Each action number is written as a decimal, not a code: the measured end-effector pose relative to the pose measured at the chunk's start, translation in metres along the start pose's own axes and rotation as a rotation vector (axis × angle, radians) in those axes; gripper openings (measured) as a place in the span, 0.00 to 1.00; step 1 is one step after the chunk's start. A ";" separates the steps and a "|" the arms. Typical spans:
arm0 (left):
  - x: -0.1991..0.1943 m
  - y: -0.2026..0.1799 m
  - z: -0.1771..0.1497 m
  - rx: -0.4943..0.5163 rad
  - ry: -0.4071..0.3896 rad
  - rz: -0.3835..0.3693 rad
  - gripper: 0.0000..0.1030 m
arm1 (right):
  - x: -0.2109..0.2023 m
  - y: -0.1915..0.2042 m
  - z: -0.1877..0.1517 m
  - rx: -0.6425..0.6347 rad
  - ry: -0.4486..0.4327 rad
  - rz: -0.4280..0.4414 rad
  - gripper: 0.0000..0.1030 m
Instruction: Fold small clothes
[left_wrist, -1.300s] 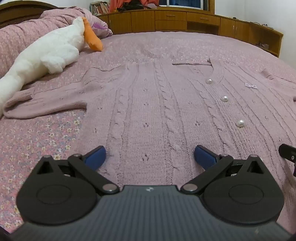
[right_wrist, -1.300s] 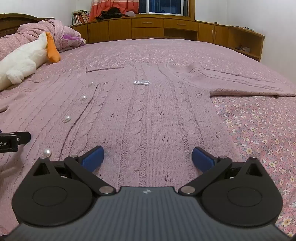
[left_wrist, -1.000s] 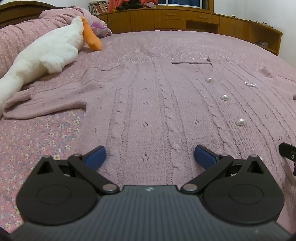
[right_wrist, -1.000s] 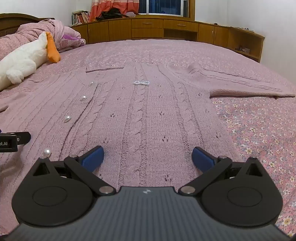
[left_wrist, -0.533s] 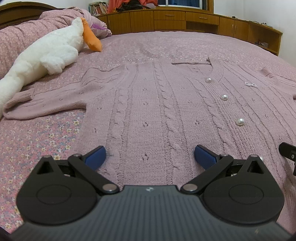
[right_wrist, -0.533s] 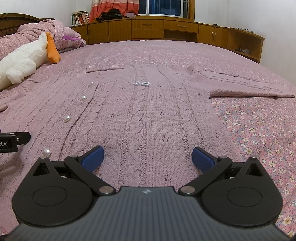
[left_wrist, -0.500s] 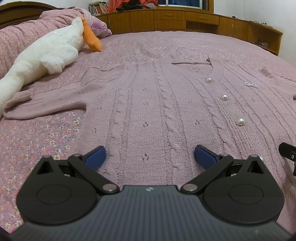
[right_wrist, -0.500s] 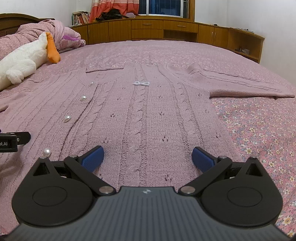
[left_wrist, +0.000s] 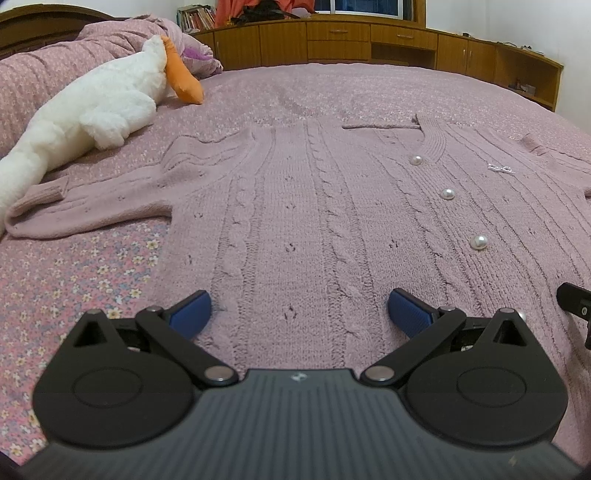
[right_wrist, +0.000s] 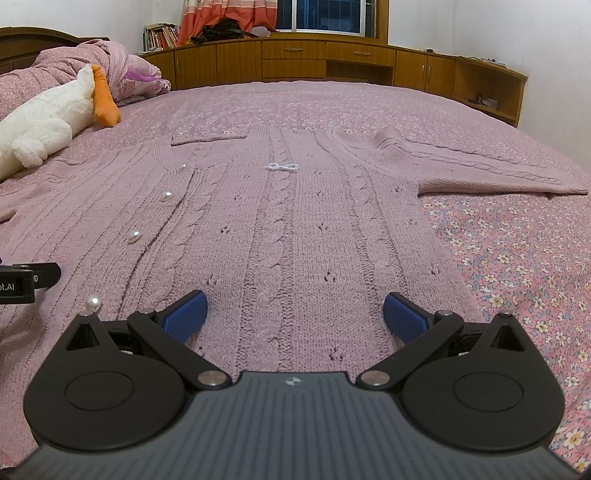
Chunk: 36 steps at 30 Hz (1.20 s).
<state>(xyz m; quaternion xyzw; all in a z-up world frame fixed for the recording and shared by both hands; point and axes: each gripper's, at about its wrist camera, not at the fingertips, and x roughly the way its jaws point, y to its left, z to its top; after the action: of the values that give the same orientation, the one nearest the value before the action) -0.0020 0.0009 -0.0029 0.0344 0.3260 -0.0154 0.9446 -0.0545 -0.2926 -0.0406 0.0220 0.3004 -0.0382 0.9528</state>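
A pink cable-knit cardigan (left_wrist: 295, 206) with pearl buttons (left_wrist: 447, 193) lies flat and face up on the bed, sleeves spread out. It also shows in the right wrist view (right_wrist: 295, 221), with a small pearl bow (right_wrist: 282, 166) on the chest. My left gripper (left_wrist: 300, 314) is open and empty, low over the hem on the cardigan's left half. My right gripper (right_wrist: 293, 312) is open and empty, low over the hem on the right half. The left sleeve (left_wrist: 85, 206) ends near the plush toy; the right sleeve (right_wrist: 480, 170) stretches right.
A white plush goose (left_wrist: 85, 114) with an orange beak lies at the left by a bunched quilt (right_wrist: 110, 62). The floral pink bedspread (right_wrist: 517, 251) covers the bed. Wooden cabinets (right_wrist: 332, 62) line the far wall. The other gripper's tip shows at each view's edge (left_wrist: 576, 302).
Nothing has visibly changed apart from a slight shift of view; both grippers stay open over the hem.
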 end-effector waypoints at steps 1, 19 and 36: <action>0.000 0.000 0.000 0.000 0.000 0.000 1.00 | 0.000 0.000 0.000 0.000 -0.001 0.000 1.00; -0.001 0.000 0.000 -0.008 0.004 0.000 1.00 | 0.000 -0.001 0.000 0.004 0.002 0.001 1.00; -0.002 0.000 0.002 -0.004 0.013 0.004 1.00 | 0.001 0.000 0.001 0.006 0.003 0.004 1.00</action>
<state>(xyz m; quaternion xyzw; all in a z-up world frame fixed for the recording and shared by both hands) -0.0022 0.0010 -0.0005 0.0333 0.3320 -0.0127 0.9426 -0.0533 -0.2928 -0.0405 0.0254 0.3016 -0.0374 0.9524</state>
